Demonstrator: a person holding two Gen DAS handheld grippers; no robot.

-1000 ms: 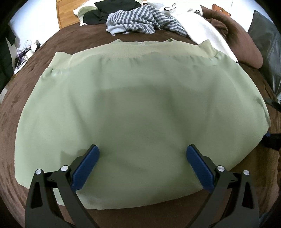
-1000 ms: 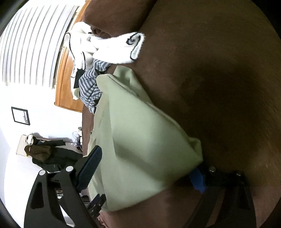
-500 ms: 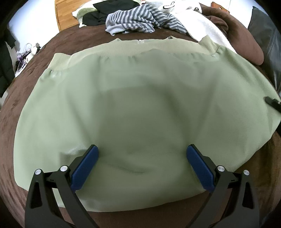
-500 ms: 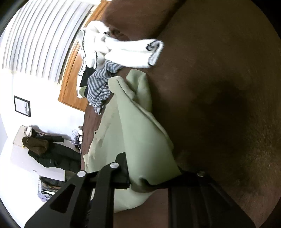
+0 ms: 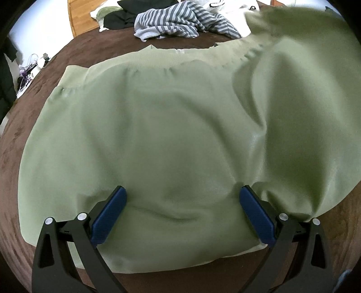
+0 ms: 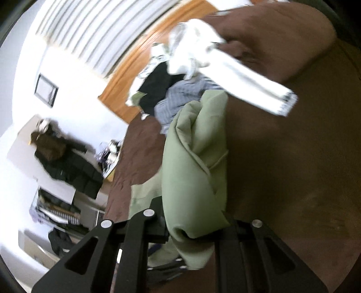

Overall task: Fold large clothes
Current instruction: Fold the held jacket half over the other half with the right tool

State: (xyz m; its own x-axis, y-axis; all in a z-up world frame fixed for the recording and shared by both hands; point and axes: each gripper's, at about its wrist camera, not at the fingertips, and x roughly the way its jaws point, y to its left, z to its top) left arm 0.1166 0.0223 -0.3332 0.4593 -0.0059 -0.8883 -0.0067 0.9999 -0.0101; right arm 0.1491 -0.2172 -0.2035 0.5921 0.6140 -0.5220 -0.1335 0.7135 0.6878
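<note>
A big pale-green top (image 5: 158, 135) lies spread over the brown bed (image 5: 29, 108), ribbed neckline toward the far side. Left claw (image 5: 182, 214) sits low over the near hem w/ its blue pads (image 5: 110, 214) wide apart, pressing down on the cloth but gripping nothing btwn them. The fabric dips and wrinkles a bit around each pad.

Right claw (image 6: 194, 227) has just snapped together on the top's right edge: a thick bunched roll of green cloth (image 6: 194, 180) is pinched btwn the black fingers and trails away toward the far end of the bed. In the left view that whole right side of the top billows up off the bed in a tall fold, upper right corner blurred.

Behind the top, at the head of the bed, a heap of other laundry: a grey-striped shirt (image 5: 180, 22), something black (image 5: 119, 15), white pieces (image 6: 225, 67) w/ dark trim. A wooden headboard (image 6: 126, 78) is behind the heap. Dark coats (image 6: 67, 162) hang against the white wall, window blinds (image 6: 90, 27) above. The right view is smeared w/ motion.
</note>
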